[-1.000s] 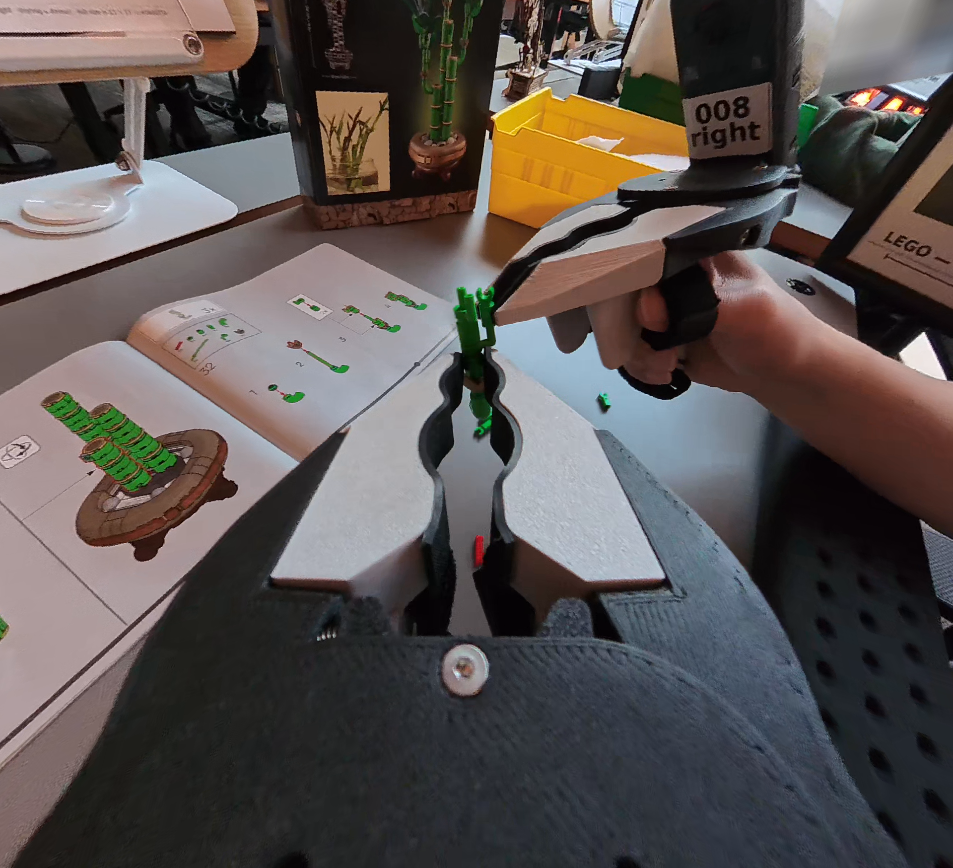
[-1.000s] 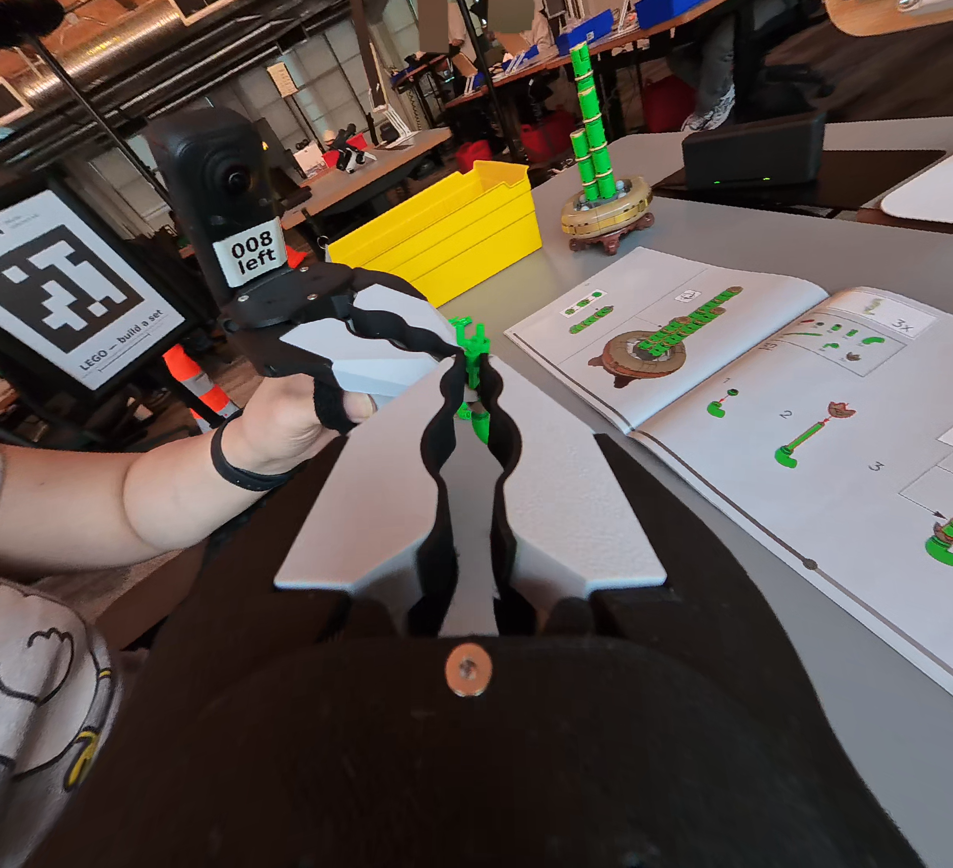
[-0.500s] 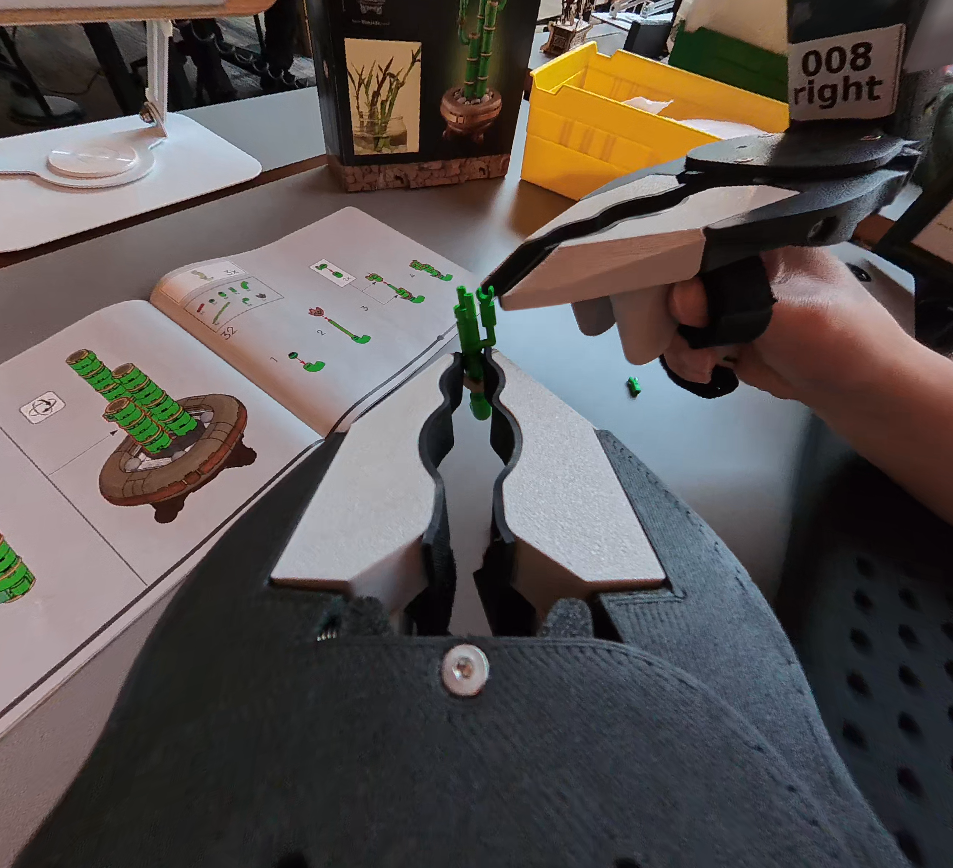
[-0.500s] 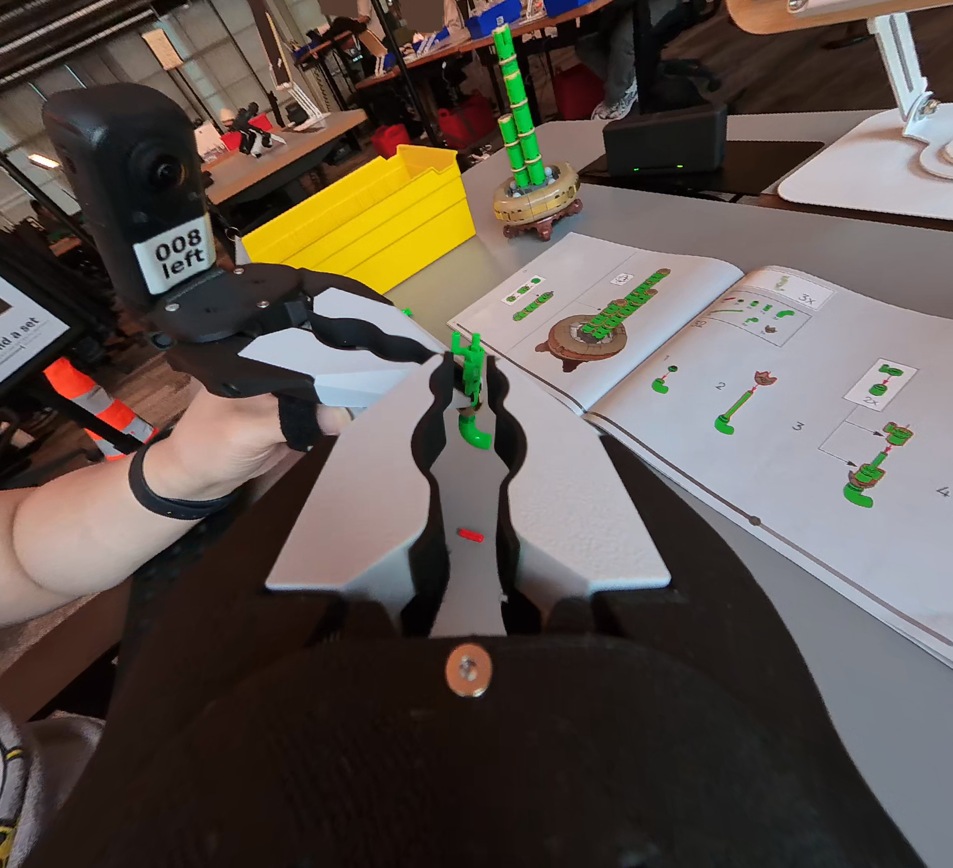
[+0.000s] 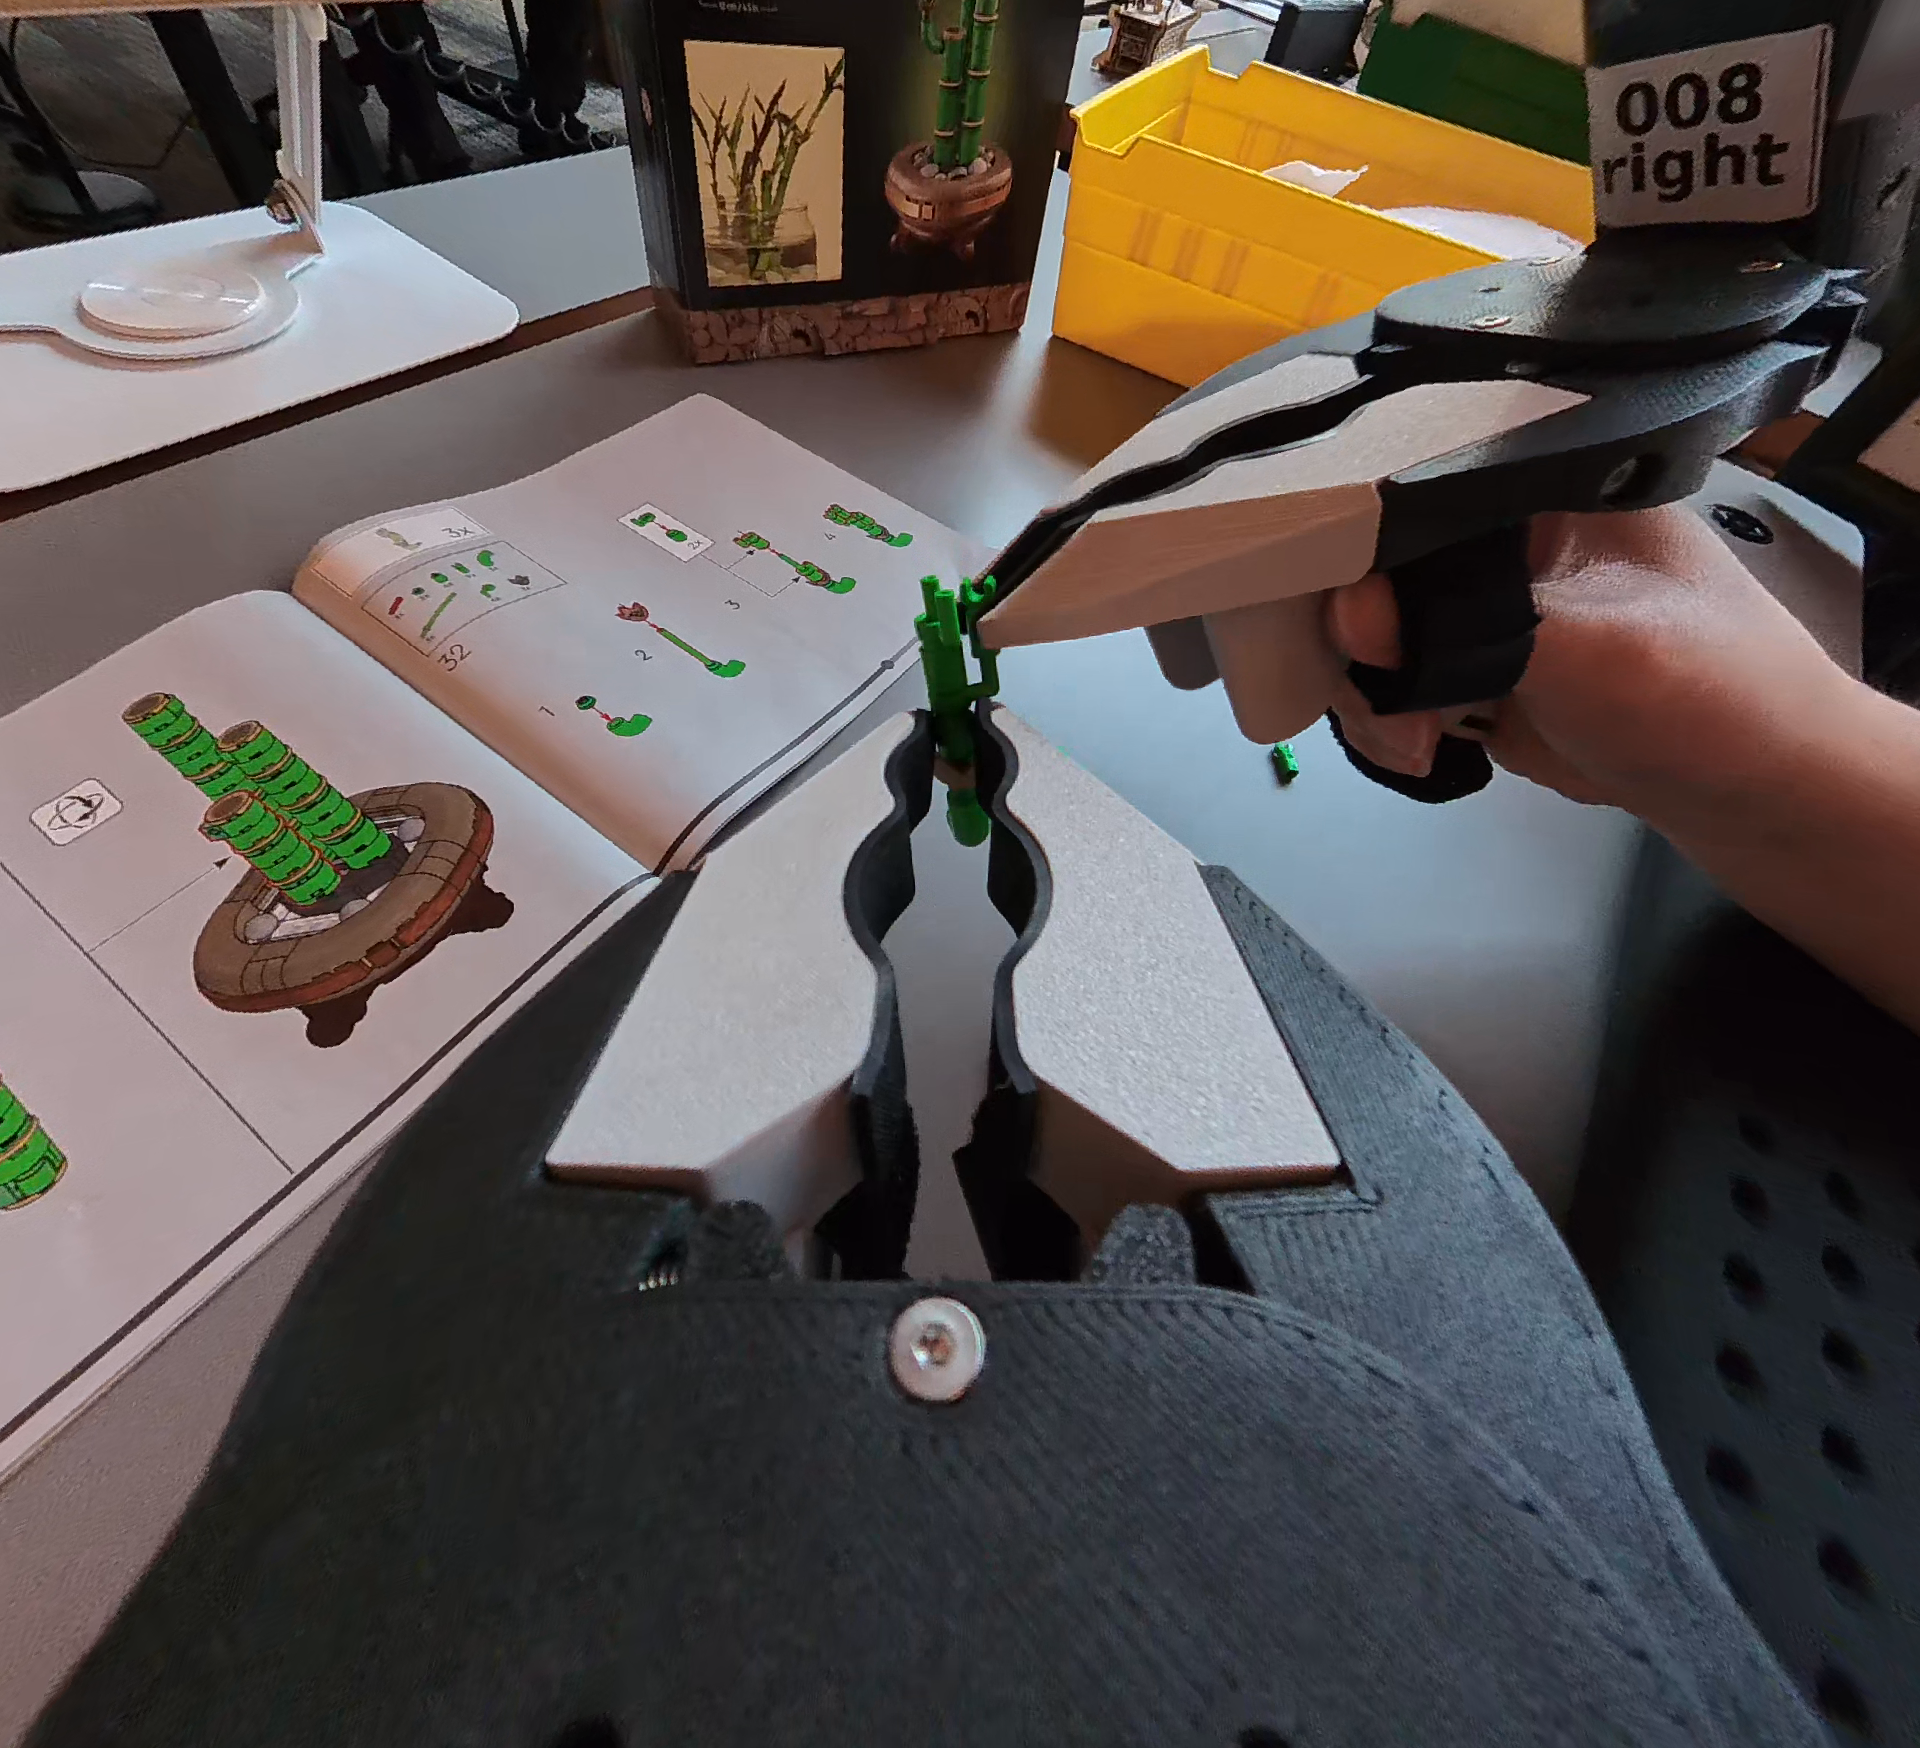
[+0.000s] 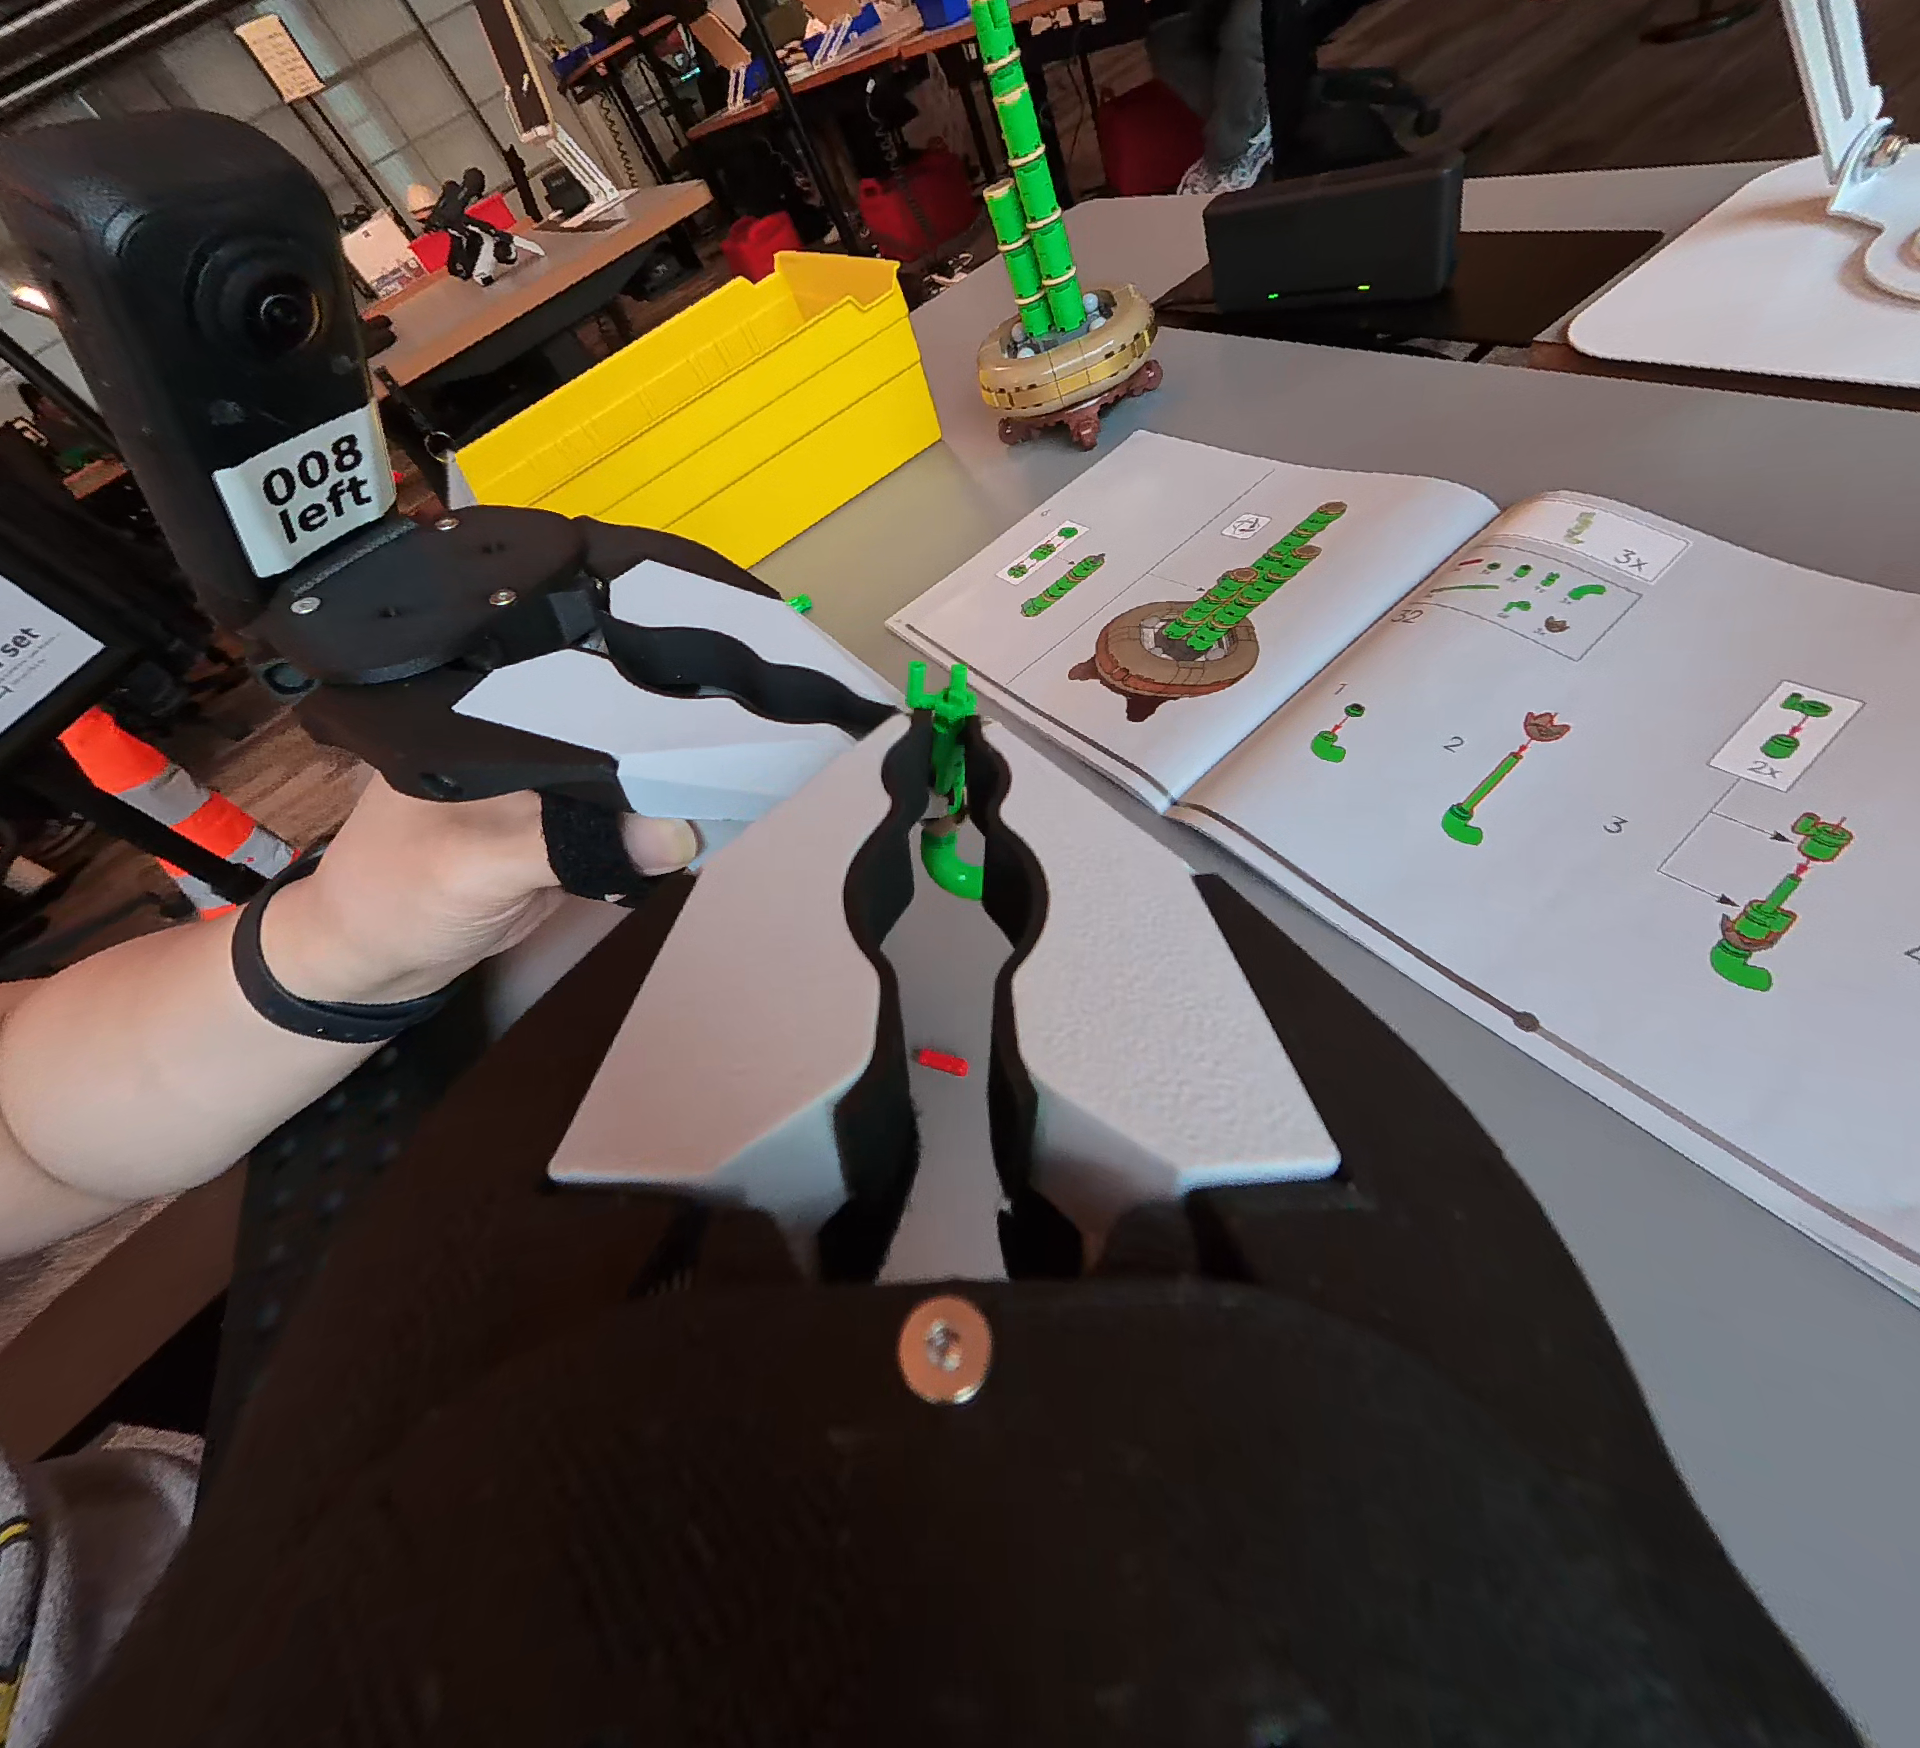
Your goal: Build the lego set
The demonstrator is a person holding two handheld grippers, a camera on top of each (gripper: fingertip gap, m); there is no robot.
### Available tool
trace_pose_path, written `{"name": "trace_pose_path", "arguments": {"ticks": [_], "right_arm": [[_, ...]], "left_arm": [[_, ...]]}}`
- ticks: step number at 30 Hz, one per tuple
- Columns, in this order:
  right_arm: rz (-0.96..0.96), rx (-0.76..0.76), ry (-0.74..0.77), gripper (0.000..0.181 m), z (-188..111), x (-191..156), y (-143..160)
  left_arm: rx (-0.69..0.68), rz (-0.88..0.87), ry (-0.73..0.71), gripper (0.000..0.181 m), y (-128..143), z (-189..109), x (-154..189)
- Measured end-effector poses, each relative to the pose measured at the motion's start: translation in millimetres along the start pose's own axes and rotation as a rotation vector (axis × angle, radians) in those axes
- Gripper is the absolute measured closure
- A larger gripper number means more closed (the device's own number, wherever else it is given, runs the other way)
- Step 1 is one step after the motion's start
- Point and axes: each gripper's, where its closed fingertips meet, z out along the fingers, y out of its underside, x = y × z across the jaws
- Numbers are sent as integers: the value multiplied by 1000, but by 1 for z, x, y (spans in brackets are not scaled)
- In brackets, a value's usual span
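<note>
Two grippers meet on one small green stem piece (image 5: 951, 690), held upright in the middle of both wrist views, above the grey table (image 5: 1351, 888). The left gripper (image 5: 953, 737) has its jaws clenched on the lower part of the stem, whose curved green foot hangs down in the gap between the fingers. The right gripper (image 5: 982, 618) comes in from the right of the left wrist view, its jaws closed on the forked top of the same piece; a hand (image 5: 1558, 659) grips its handle. In the right wrist view the stem piece (image 6: 943, 742) stands between that gripper's own fingertips, with the left gripper (image 6: 894, 711) reaching in from the left.

An open instruction booklet (image 5: 416, 763) lies on the table at centre left of the left wrist view. Behind it, at top centre, stands the dark set box (image 5: 831, 88), and a yellow bin (image 5: 1195, 264) sits to its right. A loose green piece (image 5: 1286, 760) lies on the table under the right gripper. In the right wrist view a tiny red piece (image 6: 942, 1061) lies on the table, seen between the fingers, and a partly built bamboo model (image 6: 1049, 316) on a round base stands at upper centre, beside the yellow bin (image 6: 707, 431).
</note>
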Motion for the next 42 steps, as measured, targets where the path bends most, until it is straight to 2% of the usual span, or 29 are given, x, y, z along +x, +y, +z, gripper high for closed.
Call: {"name": "trace_pose_path", "arguments": {"ticks": [14, 23, 27, 33, 42], "right_arm": [[78, 14, -79, 177, 4, 6, 7], [97, 13, -87, 176, 13, 18, 21], [117, 16, -69, 167, 11, 26, 19], [146, -7, -84, 165, 14, 26, 25], [164, -38, -100, 175, 17, 24, 30]], "left_arm": [[-8, -73, 58, 176, 7, 5, -2], [-79, -90, 57, 175, 24, 13, -12], [-94, -97, 43, 175, 27, 14, -17], [-94, -137, 58, 175, 28, 15, -19], [-111, -122, 55, 175, 30, 17, -15]]}}
